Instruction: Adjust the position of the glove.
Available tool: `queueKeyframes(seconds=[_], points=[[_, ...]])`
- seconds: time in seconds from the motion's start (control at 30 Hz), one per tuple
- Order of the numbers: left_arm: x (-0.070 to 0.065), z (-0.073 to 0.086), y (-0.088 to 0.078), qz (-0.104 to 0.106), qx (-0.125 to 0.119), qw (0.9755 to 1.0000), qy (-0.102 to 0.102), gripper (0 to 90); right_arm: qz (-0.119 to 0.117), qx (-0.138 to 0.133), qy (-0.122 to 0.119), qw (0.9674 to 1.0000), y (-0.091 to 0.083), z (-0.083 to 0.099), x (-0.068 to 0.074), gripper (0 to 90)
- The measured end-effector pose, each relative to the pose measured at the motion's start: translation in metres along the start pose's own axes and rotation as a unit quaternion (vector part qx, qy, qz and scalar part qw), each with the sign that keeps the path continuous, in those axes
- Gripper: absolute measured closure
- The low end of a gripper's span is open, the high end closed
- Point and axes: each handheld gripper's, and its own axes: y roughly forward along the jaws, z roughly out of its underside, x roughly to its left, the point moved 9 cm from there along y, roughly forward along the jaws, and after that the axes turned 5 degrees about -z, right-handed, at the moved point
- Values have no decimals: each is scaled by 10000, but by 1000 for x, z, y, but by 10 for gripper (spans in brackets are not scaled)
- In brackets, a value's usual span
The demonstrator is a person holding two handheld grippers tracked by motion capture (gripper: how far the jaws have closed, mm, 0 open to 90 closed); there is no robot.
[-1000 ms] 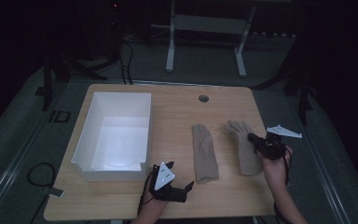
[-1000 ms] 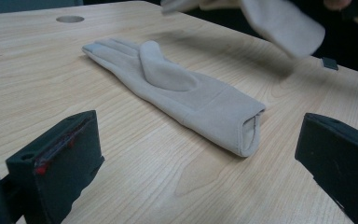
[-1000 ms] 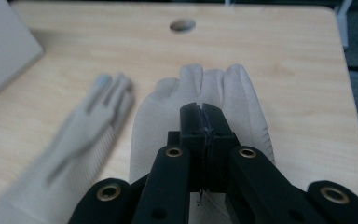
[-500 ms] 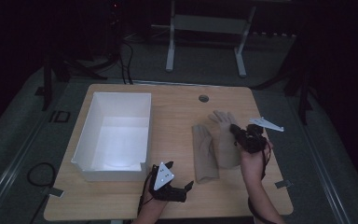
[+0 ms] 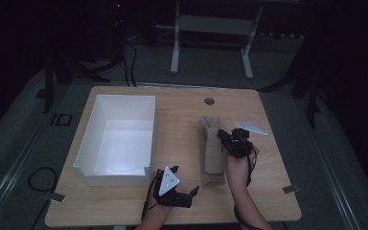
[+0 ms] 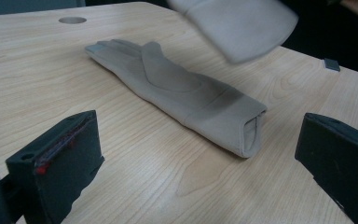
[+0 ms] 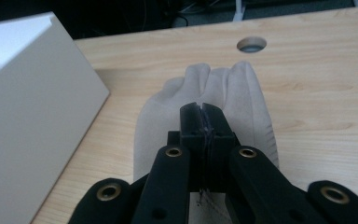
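A beige glove lies flat on the wooden table, cuff toward the front edge. My right gripper is shut on a second beige glove and holds it just above the lying one; its cuff hangs into the top of the left gripper view. My left gripper stands open near the front edge, jaws wide apart and pointing at the lying glove's cuff, with nothing between them.
A white open box stands on the left half of the table, close to the gloves. A round cable hole sits near the far edge. Dark floor and a metal stand lie beyond.
My right gripper has carried its glove leftward from the table's right side to over the lying glove. The left gripper has stayed in place.
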Motion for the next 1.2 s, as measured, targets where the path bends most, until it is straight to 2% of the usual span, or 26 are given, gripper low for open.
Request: queueKeyframes(seconds=[0.13,0.27,0.4,0.47,0.57,0.8,0.83,0.97,1.07,1.2], points=[[0,0,0,5,-9,10000,-2,6,108,203,-4,9997,15,17,-3,889],[0,0,0,17,-3,10000,-11,6,184,375,-18,9991,23,30,-9,888],[0,0,0,23,1,10000,-8,6,190,475,72,9987,26,39,-14,886],[0,0,0,21,0,10000,-10,6,89,551,148,9983,29,46,-13,883],[0,0,0,24,2,10000,-11,6,59,626,128,9979,31,51,-12,878],[0,0,0,40,12,10000,2,6,36,753,38,9971,40,60,-11,864],[0,0,0,42,11,10000,1,6,104,741,-9,9972,41,61,-12,847],[-1,0,0,54,7,10000,3,6,92,845,-65,9964,48,71,-17,772],[-1,0,0,60,11,10000,8,6,99,955,-149,9953,53,79,-22,744],[-2,1,1,99,45,9999,18,6,16,993,-245,9948,53,79,-22,725]])
